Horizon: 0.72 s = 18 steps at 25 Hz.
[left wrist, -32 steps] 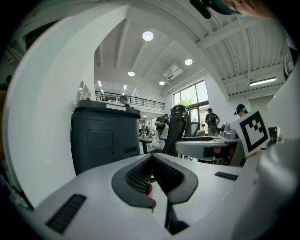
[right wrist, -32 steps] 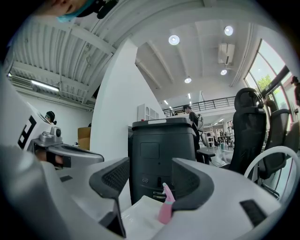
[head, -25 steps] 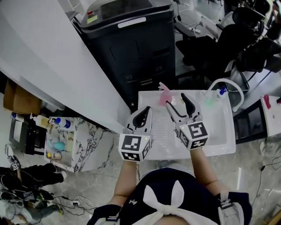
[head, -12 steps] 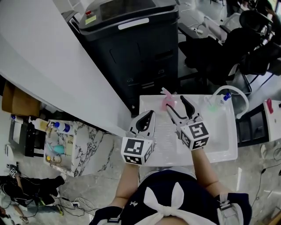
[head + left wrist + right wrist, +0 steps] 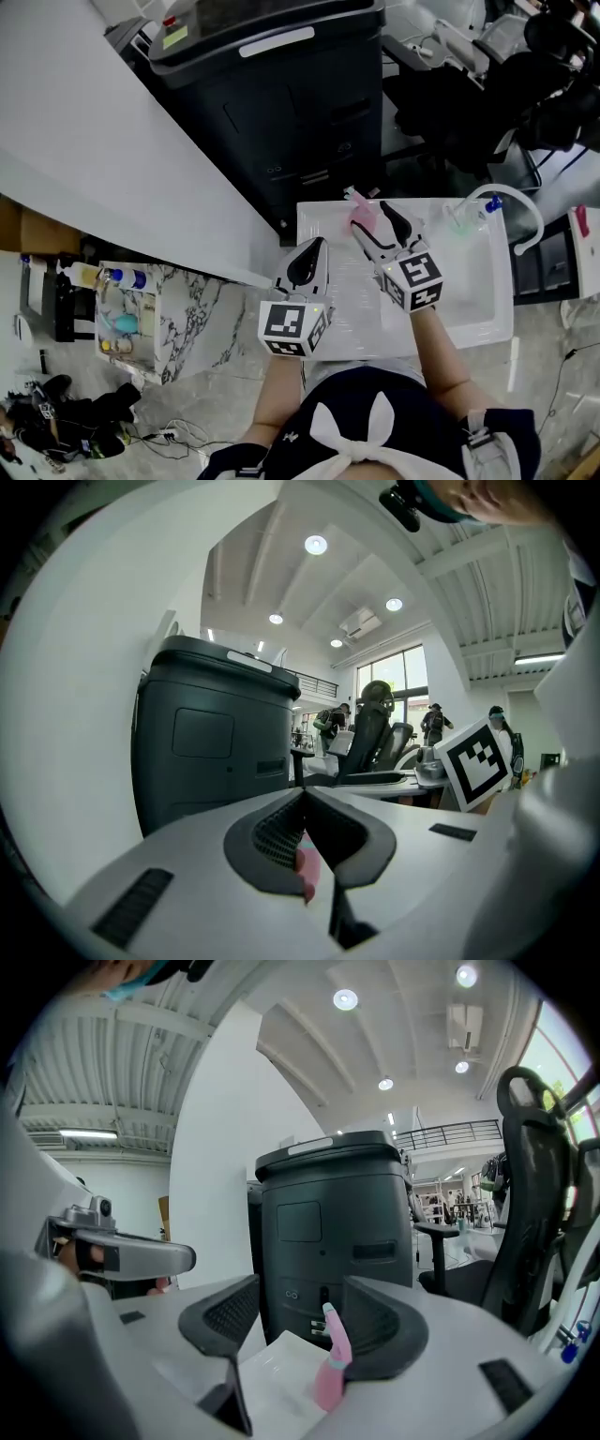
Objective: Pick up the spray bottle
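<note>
My right gripper [image 5: 298,1321] has its jaws wide apart and holds nothing. The pink spray bottle [image 5: 330,1371] stands upright at their tips, close against the right-hand jaw. I can't tell whether it touches that jaw.

From the head view, the bottle sits at the far edge of the white worktop [image 5: 441,323], left of the middle and in front of the big dark wheeled bin [image 5: 281,103]. A curved white tap [image 5: 506,199] arches over the far right corner.

My left gripper [image 5: 305,810] hangs over the near left part of the worktop, well short of the bottle. Its jaws are pressed together with nothing in them, and only a sliver of pink shows through the gap below them.
</note>
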Available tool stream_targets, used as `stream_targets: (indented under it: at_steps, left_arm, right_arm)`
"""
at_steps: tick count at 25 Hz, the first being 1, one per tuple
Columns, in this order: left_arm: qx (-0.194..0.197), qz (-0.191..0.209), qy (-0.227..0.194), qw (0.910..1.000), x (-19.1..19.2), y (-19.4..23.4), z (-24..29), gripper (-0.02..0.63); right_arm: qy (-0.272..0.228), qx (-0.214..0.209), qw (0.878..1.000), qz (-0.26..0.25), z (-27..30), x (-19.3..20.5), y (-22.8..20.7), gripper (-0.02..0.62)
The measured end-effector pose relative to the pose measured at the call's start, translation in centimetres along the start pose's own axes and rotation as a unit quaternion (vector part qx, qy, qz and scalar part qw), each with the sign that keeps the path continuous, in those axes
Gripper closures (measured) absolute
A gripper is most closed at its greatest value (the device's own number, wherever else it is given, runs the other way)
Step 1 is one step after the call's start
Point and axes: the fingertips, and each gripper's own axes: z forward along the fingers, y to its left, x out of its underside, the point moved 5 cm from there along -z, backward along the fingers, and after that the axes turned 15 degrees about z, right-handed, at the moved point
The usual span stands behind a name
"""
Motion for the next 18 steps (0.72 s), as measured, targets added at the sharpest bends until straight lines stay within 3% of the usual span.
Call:
stream_targets:
  at_steps: [18]
  left_arm:
    - [0.008,-0.027,0.021,0.9994,3.3,0.8,1.8,0.58]
  right_arm:
    - [0.074,0.027,0.997,0.003,4.5,4.3,-4.3,0.334]
